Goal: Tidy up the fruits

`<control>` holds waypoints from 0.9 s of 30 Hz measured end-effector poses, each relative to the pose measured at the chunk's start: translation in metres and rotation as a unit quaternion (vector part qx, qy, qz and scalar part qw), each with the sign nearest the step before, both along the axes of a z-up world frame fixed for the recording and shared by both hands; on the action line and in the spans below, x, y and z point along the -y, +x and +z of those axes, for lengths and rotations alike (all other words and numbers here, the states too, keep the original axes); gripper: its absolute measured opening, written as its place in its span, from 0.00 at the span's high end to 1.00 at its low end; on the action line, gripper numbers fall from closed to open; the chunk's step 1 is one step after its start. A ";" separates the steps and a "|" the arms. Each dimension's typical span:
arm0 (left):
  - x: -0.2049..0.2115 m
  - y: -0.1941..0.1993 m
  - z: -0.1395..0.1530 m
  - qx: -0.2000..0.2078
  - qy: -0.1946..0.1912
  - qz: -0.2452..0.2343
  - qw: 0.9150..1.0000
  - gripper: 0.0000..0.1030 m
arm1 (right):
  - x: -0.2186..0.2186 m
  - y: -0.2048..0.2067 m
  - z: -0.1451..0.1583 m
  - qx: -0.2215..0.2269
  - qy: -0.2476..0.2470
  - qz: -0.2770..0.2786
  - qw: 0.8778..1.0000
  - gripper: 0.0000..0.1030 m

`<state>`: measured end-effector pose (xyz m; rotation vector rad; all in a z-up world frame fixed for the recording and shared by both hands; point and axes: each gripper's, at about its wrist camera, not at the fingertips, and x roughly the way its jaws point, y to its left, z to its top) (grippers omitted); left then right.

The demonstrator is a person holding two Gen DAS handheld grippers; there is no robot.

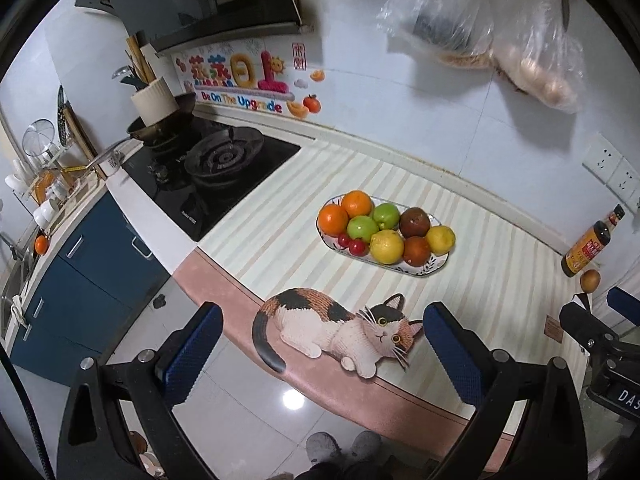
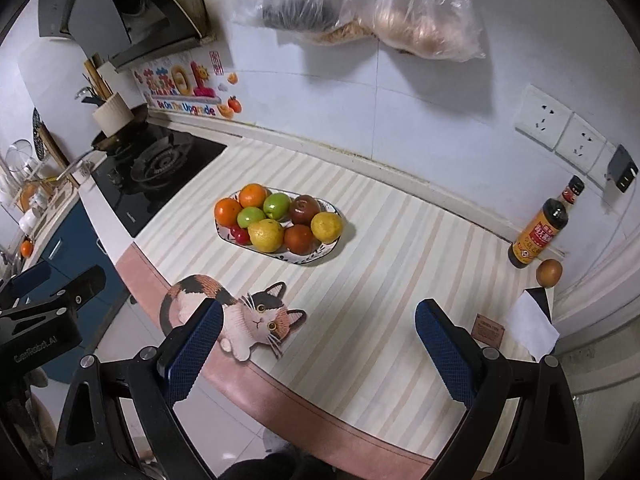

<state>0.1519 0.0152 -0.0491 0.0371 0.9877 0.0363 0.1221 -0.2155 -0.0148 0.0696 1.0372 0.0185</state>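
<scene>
A white patterned oval plate point(image 1: 434, 269) sits mid-counter, heaped with fruit: two oranges point(image 1: 333, 219), two green fruits point(image 1: 362, 228), two yellow lemons point(image 1: 386, 246), two dark red fruits point(image 1: 415, 222) and small red cherries point(image 1: 358, 246). The plate also shows in the right wrist view point(image 2: 330, 249). My left gripper point(image 1: 322, 322) is open and empty, near the counter's front edge above the cat mat point(image 1: 340, 326). My right gripper point(image 2: 318, 322) is open and empty, well short of the plate. One small brown fruit point(image 2: 549, 273) lies alone beside a sauce bottle point(image 2: 538, 232).
A black gas hob point(image 1: 216, 172) with a pan is at the left. Plastic bags point(image 2: 360, 4) hang on the wall above. Wall sockets point(image 2: 560, 130), a white tissue point(image 2: 532, 326) and a small card point(image 2: 489, 330) are at the right. An orange point(image 1: 41, 245) lies by the far-left sink.
</scene>
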 end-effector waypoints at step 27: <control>-0.005 0.015 -0.010 -0.014 -0.011 -0.005 1.000 0.00 | -0.010 0.018 -0.018 -0.021 0.005 -0.002 1.000 0.04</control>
